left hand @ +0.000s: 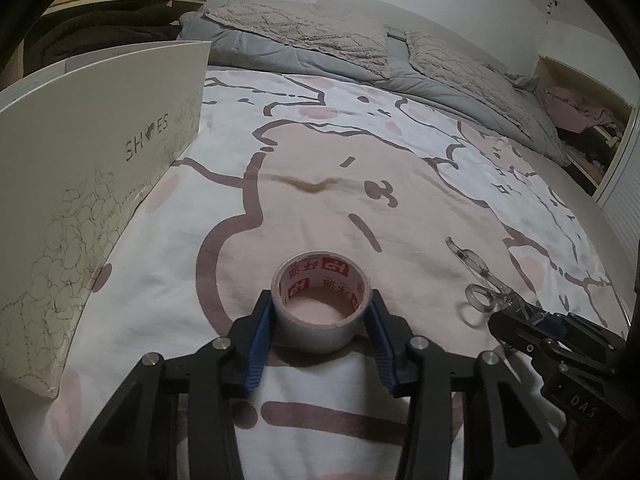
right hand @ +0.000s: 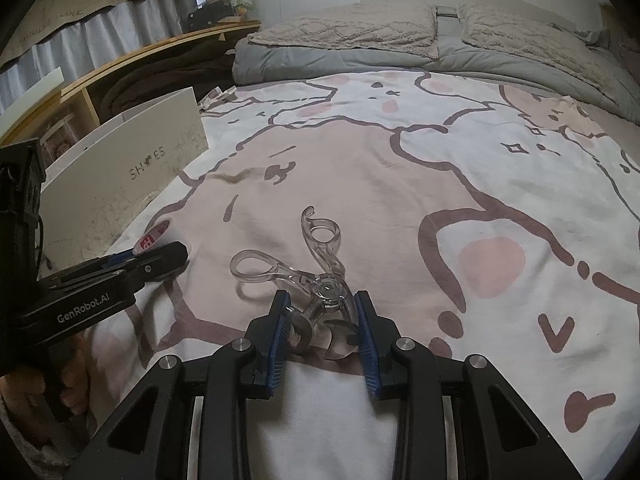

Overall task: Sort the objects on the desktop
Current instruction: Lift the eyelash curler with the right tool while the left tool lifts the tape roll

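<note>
A roll of grey tape (left hand: 320, 332) with red print inside its core lies flat on the cartoon bedsheet (left hand: 360, 184). My left gripper (left hand: 320, 296) is shut on it, one blue pad pressing each side of the roll. Clear-handled scissors (right hand: 280, 270) lie on the sheet with their handles spread and pointing away. My right gripper (right hand: 322, 296) is shut on their blade end, just below the pivot. From the left wrist view the scissors (left hand: 476, 266) and the right gripper (left hand: 520, 316) appear at lower right. In the right wrist view the left gripper (right hand: 176, 254) and a bit of the tape (right hand: 152, 240) sit at left.
A white shoe box (left hand: 100, 168) marked SHOES stands on the bed at the left, also the box (right hand: 132, 168) in the right wrist view. Pillows (left hand: 304, 28) and a grey duvet (left hand: 440, 84) lie at the far end. A wooden shelf (right hand: 132, 60) runs behind the box. A hand (right hand: 24, 392) holds the left gripper.
</note>
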Demonstrator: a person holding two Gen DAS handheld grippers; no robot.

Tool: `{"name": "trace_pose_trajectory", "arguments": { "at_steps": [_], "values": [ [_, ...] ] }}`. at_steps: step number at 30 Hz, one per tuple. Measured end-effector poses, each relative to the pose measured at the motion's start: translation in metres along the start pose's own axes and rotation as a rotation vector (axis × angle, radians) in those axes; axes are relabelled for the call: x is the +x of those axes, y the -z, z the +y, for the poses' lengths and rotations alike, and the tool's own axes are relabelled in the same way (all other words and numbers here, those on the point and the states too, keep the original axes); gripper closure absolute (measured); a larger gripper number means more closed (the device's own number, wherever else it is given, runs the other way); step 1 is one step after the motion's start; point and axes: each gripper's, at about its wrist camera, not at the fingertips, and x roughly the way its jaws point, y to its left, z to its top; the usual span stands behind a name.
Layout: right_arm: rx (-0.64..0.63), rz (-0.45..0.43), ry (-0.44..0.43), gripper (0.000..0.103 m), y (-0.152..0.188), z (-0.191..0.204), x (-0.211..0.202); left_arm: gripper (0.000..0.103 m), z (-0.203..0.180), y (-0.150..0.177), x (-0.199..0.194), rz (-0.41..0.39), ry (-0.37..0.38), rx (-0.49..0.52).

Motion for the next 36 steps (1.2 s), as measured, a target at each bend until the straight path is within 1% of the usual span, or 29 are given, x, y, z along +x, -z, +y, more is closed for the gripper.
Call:
{"name": "trace_pose_trajectory", "arguments": {
  "at_steps": [2,5,10,15,21,24,28,36],
  "values": [
    [0.007,-0.003,0.006,0.073,0.0,-0.001,-0.001,0.059,-0.001,0.0,-0.001,-0.005,-0.009,0.008],
    [0.003,-0.008,0.018,0.073,0.001,0.0,-0.002,0.059,-0.003,-0.001,-0.003,-0.018,-0.021,0.022],
    [-0.042,-0.016,0.068,0.073,0.001,0.009,-0.005,0.059,-0.005,-0.001,-0.007,-0.039,-0.031,0.04],
    [-0.054,-0.028,0.087,0.073,0.0,0.011,-0.009,0.059,-0.007,-0.003,-0.013,-0.054,-0.029,0.046],
    [-0.055,-0.056,0.091,0.073,-0.002,0.013,-0.015,0.059,-0.008,-0.005,-0.018,-0.065,-0.022,0.053],
    [-0.049,-0.084,0.084,0.073,-0.006,0.013,-0.023,0.059,-0.009,-0.007,-0.022,-0.071,-0.018,0.052],
    [-0.027,-0.132,0.058,0.073,-0.012,0.013,-0.038,0.059,-0.011,-0.01,-0.027,-0.085,-0.014,0.054],
    [-0.02,-0.174,0.03,0.073,-0.018,0.021,-0.054,0.059,-0.014,-0.014,-0.037,-0.098,-0.007,0.07]
  ]
}}
